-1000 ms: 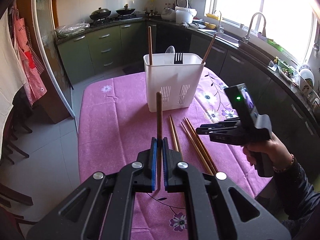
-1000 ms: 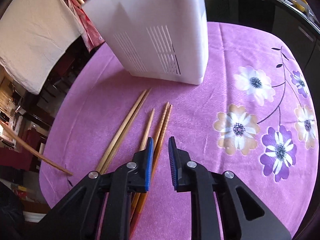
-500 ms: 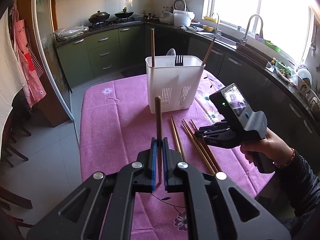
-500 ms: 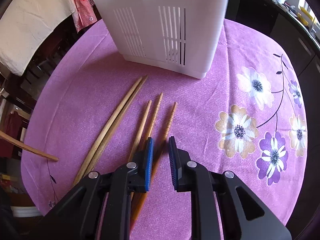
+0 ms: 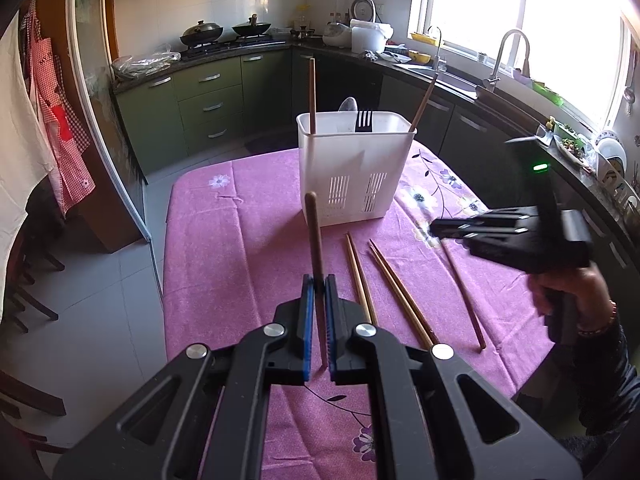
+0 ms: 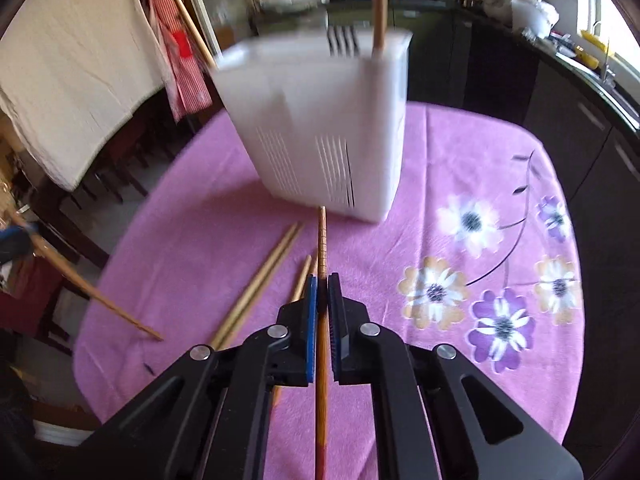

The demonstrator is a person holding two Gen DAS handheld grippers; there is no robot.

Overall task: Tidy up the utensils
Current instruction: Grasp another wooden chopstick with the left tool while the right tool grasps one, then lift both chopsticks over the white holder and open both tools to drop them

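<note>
Our left gripper (image 5: 316, 286) is clamped on a dark chopstick (image 5: 314, 236), held above the purple floral tablecloth (image 5: 240, 240). Our right gripper (image 6: 322, 288) pinches an orange chopstick (image 6: 321, 236) pointing at the white utensil holder (image 6: 320, 128). 3 chopsticks (image 5: 384, 280) lie loose between us and the holder, with bare cloth toward the left edge. We see no readable writing.

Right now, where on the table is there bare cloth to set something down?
Bare cloth lies left of the white caddy toward the table's left edge. Crowded: the loose chopsticks in front of the caddy.
</note>
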